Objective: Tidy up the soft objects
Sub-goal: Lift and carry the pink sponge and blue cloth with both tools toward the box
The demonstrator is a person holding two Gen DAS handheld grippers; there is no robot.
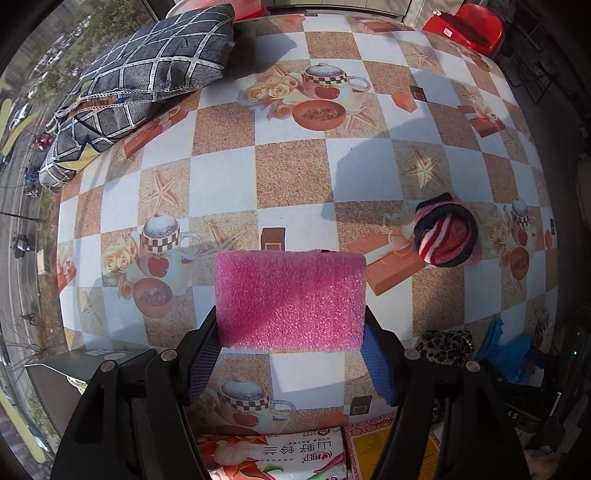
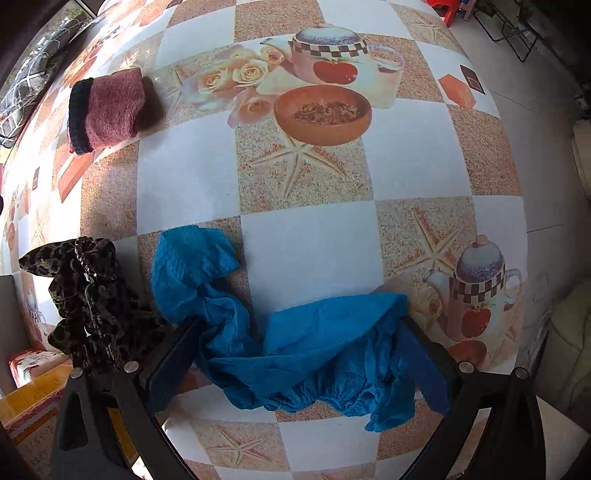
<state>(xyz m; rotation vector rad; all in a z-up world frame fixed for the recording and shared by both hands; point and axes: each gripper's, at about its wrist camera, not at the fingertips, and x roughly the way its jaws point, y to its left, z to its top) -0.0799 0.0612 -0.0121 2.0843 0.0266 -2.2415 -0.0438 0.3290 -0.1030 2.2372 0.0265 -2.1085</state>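
Note:
My left gripper [image 1: 291, 347] is shut on a pink foam sponge [image 1: 291, 299] and holds it above the table. A rolled red, white and dark sock [image 1: 445, 236] lies to its right; it also shows in the right wrist view [image 2: 107, 112]. My right gripper [image 2: 295, 354] is open, its jaws on either side of a crumpled blue cloth [image 2: 295, 343] that lies on the table. A leopard-print scrunchie [image 2: 88, 310] lies left of the cloth and shows in the left wrist view [image 1: 445, 347].
A dark checked pillow [image 1: 140, 77] lies at the table's far left corner. The checkered tablecloth [image 1: 295, 173] covers the table. A printed packet [image 1: 280, 454] and a yellow box [image 1: 391, 450] lie at the near edge. A red stool [image 1: 469, 29] stands beyond the table.

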